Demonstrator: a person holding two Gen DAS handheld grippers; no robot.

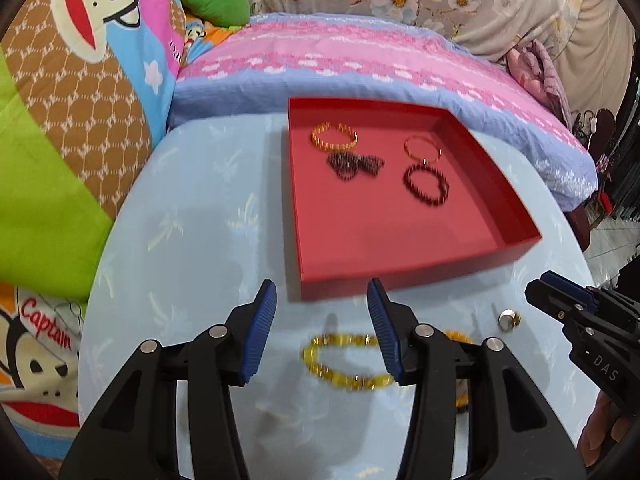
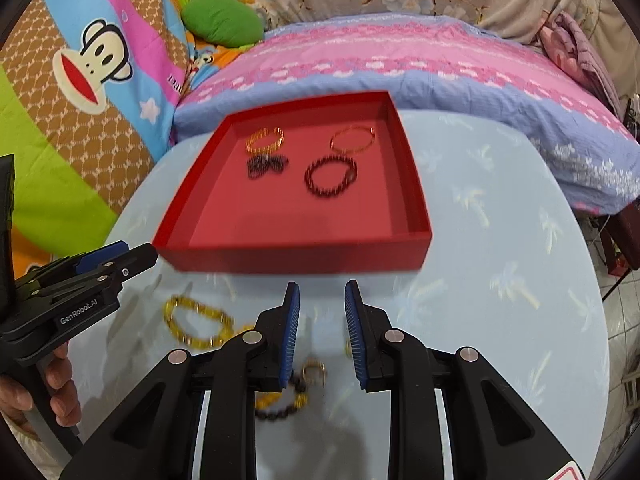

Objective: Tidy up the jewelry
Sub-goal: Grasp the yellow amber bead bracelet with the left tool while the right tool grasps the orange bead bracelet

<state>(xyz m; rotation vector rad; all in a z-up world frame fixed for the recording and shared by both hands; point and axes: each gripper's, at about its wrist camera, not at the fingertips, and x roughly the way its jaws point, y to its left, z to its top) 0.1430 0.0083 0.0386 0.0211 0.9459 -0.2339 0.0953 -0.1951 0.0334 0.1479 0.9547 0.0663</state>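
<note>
A red tray [image 1: 400,240] sits at the far side of a round table [image 1: 192,208] covered in pale blue cloth, with a pink and lilac bed [image 1: 340,60] just behind it. Four bracelets lie in the tray's far half: a gold link bracelet [image 1: 334,138] at far left, a thin orange bangle [image 1: 422,148] at far right, a dark beaded bracelet [image 1: 354,165] crumpled just in front of the gold one, and a dark red beaded bracelet [image 1: 426,185] in front of the bangle, touching it.

On the cloth near the tray's front wall, an amber beaded bracelet [image 1: 344,362] lies below the left gripper [image 1: 322,332], whose blue pads stand apart with nothing pressed between them. The right gripper [image 2: 320,332] hovers to the right of it, jaws parted by a narrower gap and empty. Beneath it, in the right wrist view, a gold ring [image 2: 314,372] rests beside a mixed strand of black and yellow beads [image 2: 280,404]. A small silver-topped piece [image 1: 508,319] lies on the cloth between the two grippers; motion blur hides what it is. A hand [image 2: 60,384] grips the left tool's handle at the near left edge.
</note>
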